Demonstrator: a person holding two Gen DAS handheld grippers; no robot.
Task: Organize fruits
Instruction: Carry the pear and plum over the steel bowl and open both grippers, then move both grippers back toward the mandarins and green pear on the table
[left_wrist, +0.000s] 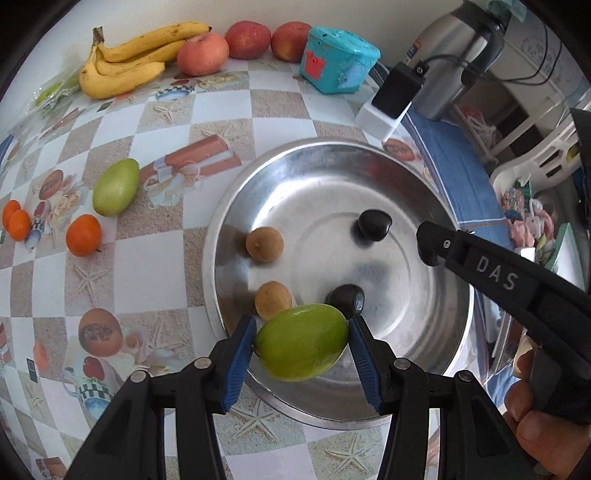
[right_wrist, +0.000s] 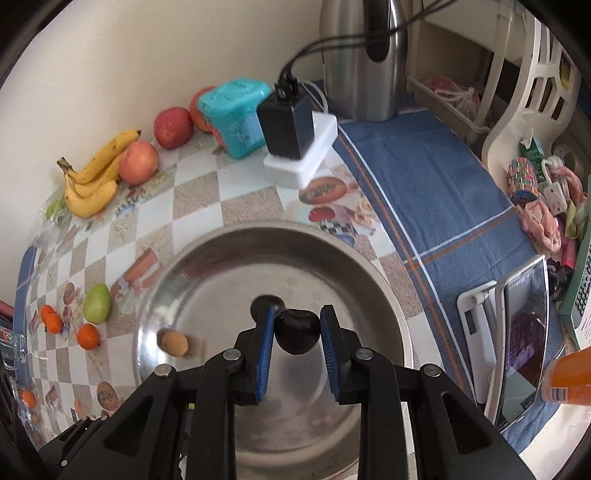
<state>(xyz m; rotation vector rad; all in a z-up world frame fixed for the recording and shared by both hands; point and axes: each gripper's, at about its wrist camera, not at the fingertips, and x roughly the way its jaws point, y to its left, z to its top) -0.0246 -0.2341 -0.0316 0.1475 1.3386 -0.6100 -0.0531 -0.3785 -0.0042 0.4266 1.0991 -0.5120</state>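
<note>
My left gripper (left_wrist: 301, 345) is shut on a green mango (left_wrist: 301, 347), held over the near rim of the steel bowl (left_wrist: 424, 184). On the bowl floor lie two brown round fruits (left_wrist: 264, 244) (left_wrist: 273, 301) and two dark fruits (left_wrist: 374, 225) (left_wrist: 346, 299). My right gripper (right_wrist: 297, 328) is shut on a small dark fruit (right_wrist: 297, 332) above the middle of the bowl (right_wrist: 369, 266). Behind its left finger another dark fruit (right_wrist: 267, 302) shows, and a brown fruit (right_wrist: 173, 343) lies to the left. A right gripper finger (left_wrist: 428, 242) reaches over the bowl's right side.
On the checked tablecloth left of the bowl lie a second green mango (left_wrist: 116, 186) and oranges (left_wrist: 83, 235). Bananas (left_wrist: 129, 59), apples (left_wrist: 202, 53), a teal box (left_wrist: 338, 59), a charger (left_wrist: 395, 92) and a steel flask (left_wrist: 450, 55) line the wall. A phone on a stand (right_wrist: 517, 332) is right.
</note>
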